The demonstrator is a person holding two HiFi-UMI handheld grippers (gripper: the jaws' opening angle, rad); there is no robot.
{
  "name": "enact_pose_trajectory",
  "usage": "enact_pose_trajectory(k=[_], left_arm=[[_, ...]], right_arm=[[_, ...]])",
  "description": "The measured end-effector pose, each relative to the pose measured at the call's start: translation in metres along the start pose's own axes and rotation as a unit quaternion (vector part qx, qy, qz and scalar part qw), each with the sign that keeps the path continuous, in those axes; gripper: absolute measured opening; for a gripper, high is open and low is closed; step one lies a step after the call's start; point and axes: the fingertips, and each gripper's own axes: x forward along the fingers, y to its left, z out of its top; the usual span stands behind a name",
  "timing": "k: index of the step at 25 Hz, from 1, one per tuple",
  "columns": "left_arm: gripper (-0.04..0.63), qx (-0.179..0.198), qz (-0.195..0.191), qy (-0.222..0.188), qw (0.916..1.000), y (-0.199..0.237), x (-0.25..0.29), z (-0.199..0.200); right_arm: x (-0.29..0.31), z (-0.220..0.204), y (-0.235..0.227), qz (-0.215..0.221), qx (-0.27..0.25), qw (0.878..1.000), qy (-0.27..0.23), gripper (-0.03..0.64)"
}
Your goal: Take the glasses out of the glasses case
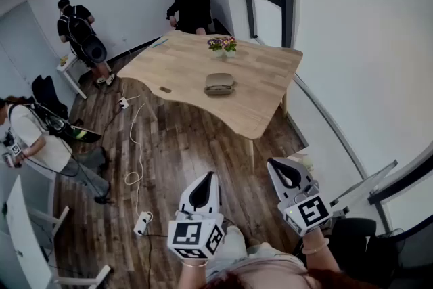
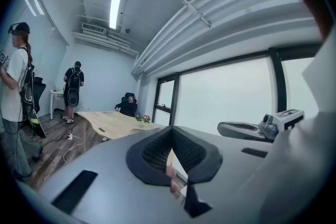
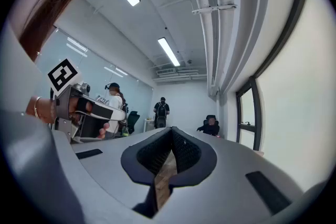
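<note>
Holding both tools low and close to the body, I have the left gripper [image 2: 171,131] with its jaws drawn together at the tips; only a thin wedge of a gap runs below them and nothing is caught in it. Something pinkish shows through that gap, too blurred for me to name. The right gripper [image 3: 171,131] is the same: jaws closed on nothing, with a sliver of the wooden floor [image 1: 176,145] showing through the slit. The two grippers sit side by side, near each other but not touching, each with its marker cube toward the person.

Well ahead of both grippers, far beyond either jaw, the glasses case [image 1: 219,83] lies flat on the wooden table [image 1: 264,68]. It is tan and its lid looks down, though it is small in the head view. Beyond the case from where I hold the grippers stands a small pot of flowers [image 1: 222,45], and off to the left of the case lies a small dark item [image 1: 165,89] that I cannot identify.

Further ahead, past the table's far end, a person in black [image 1: 191,7] sits in a chair. Ahead and to the left of the left gripper, a person with a backpack [image 1: 81,30] stands by the wall, and a person in a white top [image 1: 34,135] stands nearer on that side. Just left of the left gripper, a power strip [image 1: 141,223] with its cable lies on the floor.
</note>
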Motion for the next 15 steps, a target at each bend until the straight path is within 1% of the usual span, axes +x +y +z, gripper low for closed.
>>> enact_pose_trajectory(k=[3,7,11,15], left_arm=[[0.001,0.001,0.000,-0.001,1.0000,-0.002,0.001,0.002],[0.000,0.000,-0.003,0.000,1.0000,-0.004,0.008,0.002],[0.000,0.001,-0.010,0.000,1.0000,-0.005,0.018,0.003],[0.000,0.002,-0.018,-0.001,0.9998,-0.001,0.032,0.004]], right_arm=[[0.000,-0.002,-0.003,-0.002,0.004,1.000,0.001,0.000],[0.003,-0.005,-0.007,0.006,0.001,1.000,0.001,0.000],[0.006,-0.006,-0.012,0.005,-0.002,1.000,-0.002,0.000],[0.016,-0.009,-0.018,0.005,0.007,1.000,-0.002,0.000]])
